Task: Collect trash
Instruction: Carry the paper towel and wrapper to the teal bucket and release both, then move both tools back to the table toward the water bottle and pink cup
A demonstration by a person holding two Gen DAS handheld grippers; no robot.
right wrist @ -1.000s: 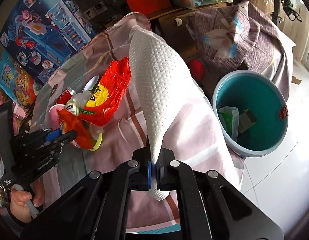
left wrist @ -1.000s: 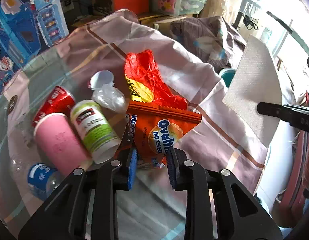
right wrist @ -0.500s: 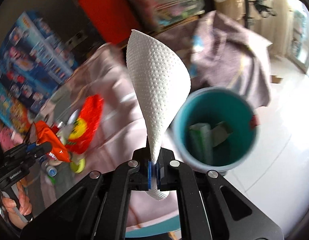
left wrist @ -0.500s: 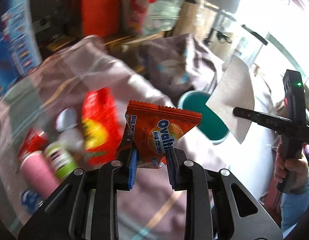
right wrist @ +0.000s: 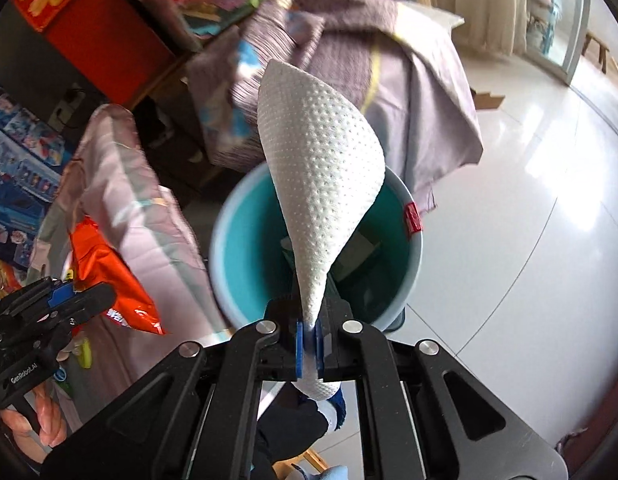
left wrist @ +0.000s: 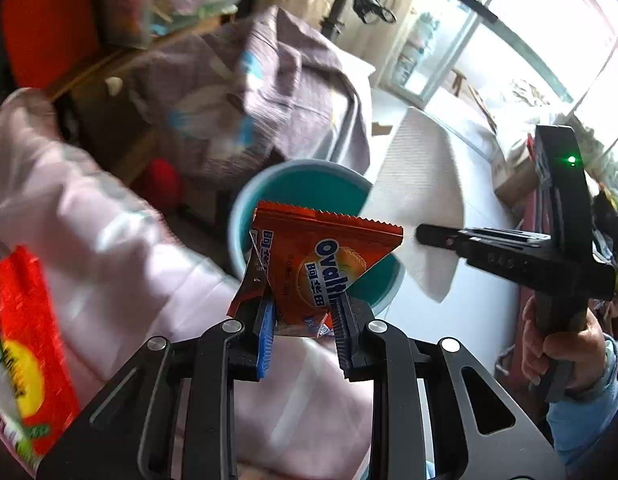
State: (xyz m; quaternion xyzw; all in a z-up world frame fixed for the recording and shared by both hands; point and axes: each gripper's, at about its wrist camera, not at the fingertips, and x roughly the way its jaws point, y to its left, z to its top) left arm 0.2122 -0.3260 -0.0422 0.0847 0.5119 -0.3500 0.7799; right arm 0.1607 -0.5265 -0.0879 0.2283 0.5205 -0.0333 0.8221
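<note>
My left gripper [left wrist: 305, 320] is shut on an orange Ovaltine wrapper [left wrist: 317, 264] and holds it in front of the teal bin [left wrist: 301, 184] on the floor. My right gripper [right wrist: 309, 332] is shut on a white paper towel [right wrist: 321, 184] that stands up over the teal bin [right wrist: 245, 240]. In the left wrist view the right gripper [left wrist: 421, 236] and the paper towel [left wrist: 421, 184] sit right of the bin. In the right wrist view the left gripper [right wrist: 93, 296] with the wrapper [right wrist: 113, 272] is at the left.
A table with a pink checked cloth [left wrist: 89, 248] lies left of the bin; a red wrapper [left wrist: 25, 320] lies on it. A purple cloth [right wrist: 389, 56] covers furniture behind the bin. White tiled floor [right wrist: 529, 200] spreads to the right. The bin holds some paper scraps.
Both grippers have swung right from the table toward the teal bin, each still holding its item. The table's cups and bottle have left the left wrist view.
</note>
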